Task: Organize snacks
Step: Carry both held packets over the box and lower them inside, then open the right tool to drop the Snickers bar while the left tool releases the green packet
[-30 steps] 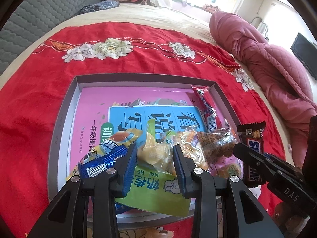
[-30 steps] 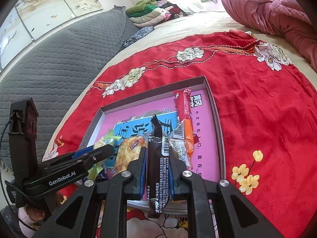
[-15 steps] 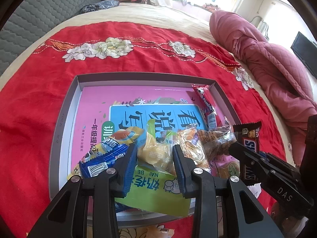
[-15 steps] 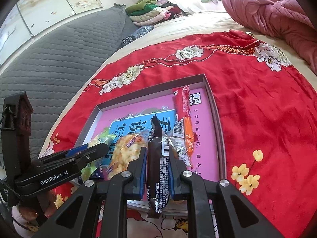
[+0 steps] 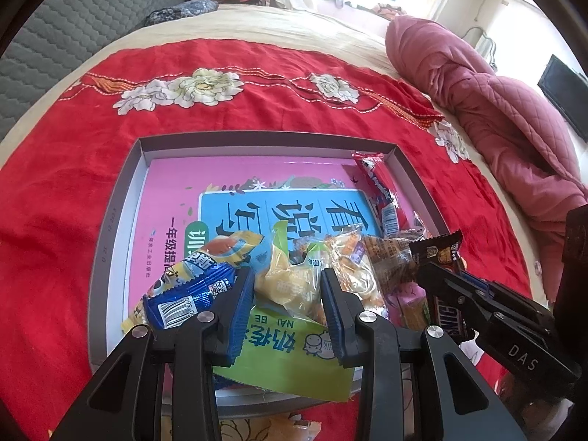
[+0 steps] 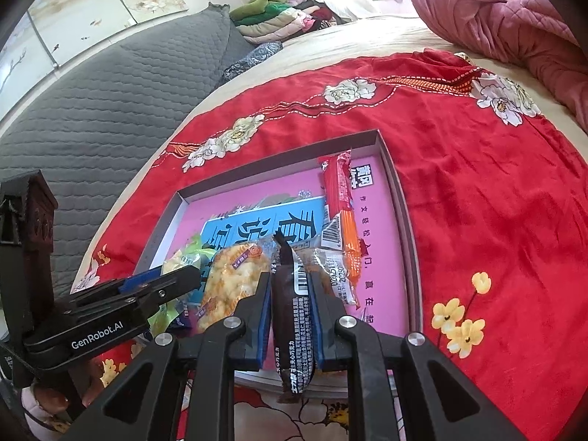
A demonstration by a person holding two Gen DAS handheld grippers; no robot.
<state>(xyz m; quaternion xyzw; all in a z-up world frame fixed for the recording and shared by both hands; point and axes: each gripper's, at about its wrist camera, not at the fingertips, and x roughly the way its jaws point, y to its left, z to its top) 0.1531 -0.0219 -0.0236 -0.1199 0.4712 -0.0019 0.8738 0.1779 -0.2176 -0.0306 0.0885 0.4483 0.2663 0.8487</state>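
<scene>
While my right gripper (image 6: 289,296) pinches the dark brown chocolate bar wrapper (image 6: 294,316) upright above the grey shallow tray (image 6: 402,198), my left gripper (image 5: 288,290) squeezes a crinkled yellow clear snack bag (image 5: 290,283) there.

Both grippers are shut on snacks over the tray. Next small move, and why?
Probably lower the right gripper and open it: its dark chocolate bar hangs over the tray's near rim, partly outside. The left gripper, holding the yellow snack bag, can follow.
</scene>
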